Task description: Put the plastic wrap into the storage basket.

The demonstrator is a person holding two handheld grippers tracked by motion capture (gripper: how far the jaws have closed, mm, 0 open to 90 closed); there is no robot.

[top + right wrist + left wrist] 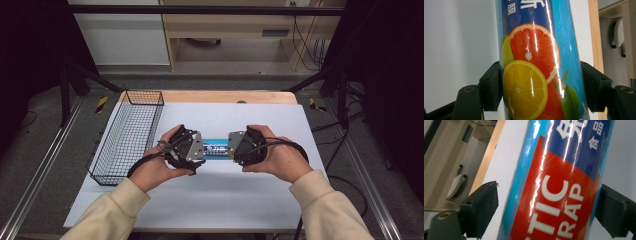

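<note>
A roll of plastic wrap (217, 149) in a shiny blue sleeve lies across the white mat between my two grippers. In the left gripper view the plastic wrap roll (559, 185) shows a red label with white letters. My left gripper (547, 202) straddles it: one jaw touches the roll, the other stands a small gap off it. In the right gripper view the plastic wrap roll (536, 75) shows printed citrus slices, and my right gripper (541, 85) presses both jaws against its sides. From above, the left gripper (199, 150) and right gripper (235, 148) face each other at the roll's ends.
A black wire basket (144, 92) stands along the left side of the white mat (215, 200), close to the left hand. The wooden table edge (225, 96) runs behind the mat. Metal frame rails flank the table on the floor.
</note>
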